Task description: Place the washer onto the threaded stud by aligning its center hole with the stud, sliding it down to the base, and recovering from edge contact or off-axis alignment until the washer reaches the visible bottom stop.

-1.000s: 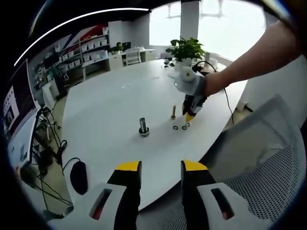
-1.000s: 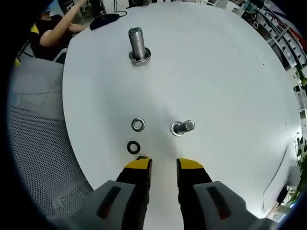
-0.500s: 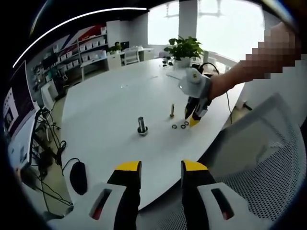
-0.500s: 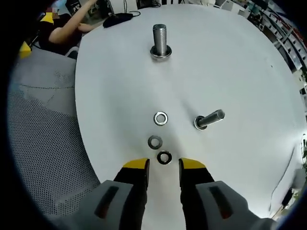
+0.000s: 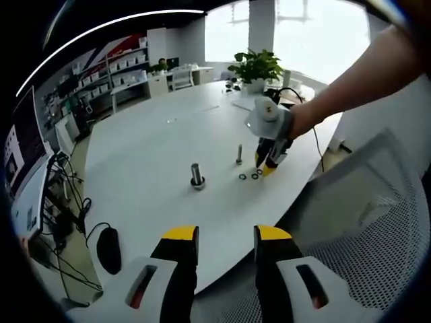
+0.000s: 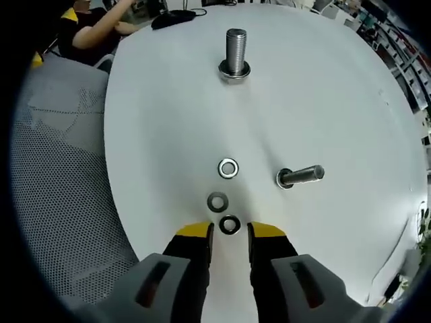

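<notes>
Since a second ago I've brought my right gripper (image 6: 228,232), jaws spread, straddling the washer (image 6: 229,224) at six o'clock of the threaded stud (image 6: 235,54); left gripper (image 5: 225,237) idles, spread.

We take this for an open-plan office with a workshop side to it. The large round white table (image 5: 155,145) is a meeting-room piece, with a mesh-backed office chair (image 5: 377,222) drawn up at its edge. Behind it we see white shelving (image 5: 128,74) stocked with boxes along the far wall, a further desk with a chair near it, and a potted plant (image 5: 256,67) standing before tall, bright windows (image 5: 323,33). At the left there is a monitor (image 5: 23,168) with cables (image 5: 71,202) trailing to the floor, and a computer mouse (image 5: 108,249) lying on the table rim. In the right gripper view a seated person (image 6: 101,27) works at the far side
</notes>
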